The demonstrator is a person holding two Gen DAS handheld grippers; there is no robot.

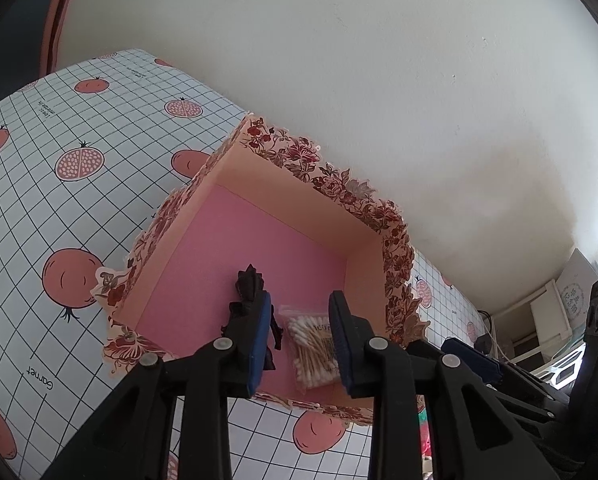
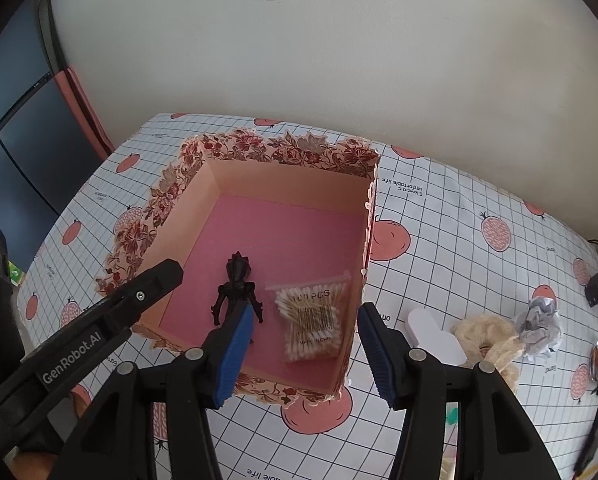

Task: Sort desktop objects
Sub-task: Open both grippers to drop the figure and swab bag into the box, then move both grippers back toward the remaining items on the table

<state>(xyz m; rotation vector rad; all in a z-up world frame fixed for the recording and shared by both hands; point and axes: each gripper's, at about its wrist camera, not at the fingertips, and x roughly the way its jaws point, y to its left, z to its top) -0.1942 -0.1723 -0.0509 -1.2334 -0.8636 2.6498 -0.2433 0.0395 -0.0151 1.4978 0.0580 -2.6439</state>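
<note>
Box (image 2: pixel 283 176) with floral-edged walls and a pink floor stood on the gridded worktop (image 2: pixel 459 240). Inside lay a black figurine (image 2: pixel 237 288) at left and a bag of cotton swabs (image 2: pixel 311 320) just beside it at right. Both the left gripper (image 1: pixel 299 340) and right gripper (image 2: pixel 303 352) hung spread and empty above the box.

Ahead of the blue-padded fingers (image 2: pixel 235 354), the red-floral box (image 2: pixel 259 150) with its pink floor holds a black figurine (image 2: pixel 237 286) on a pomegranate-printed grid cloth (image 2: pixel 459 240).
</note>
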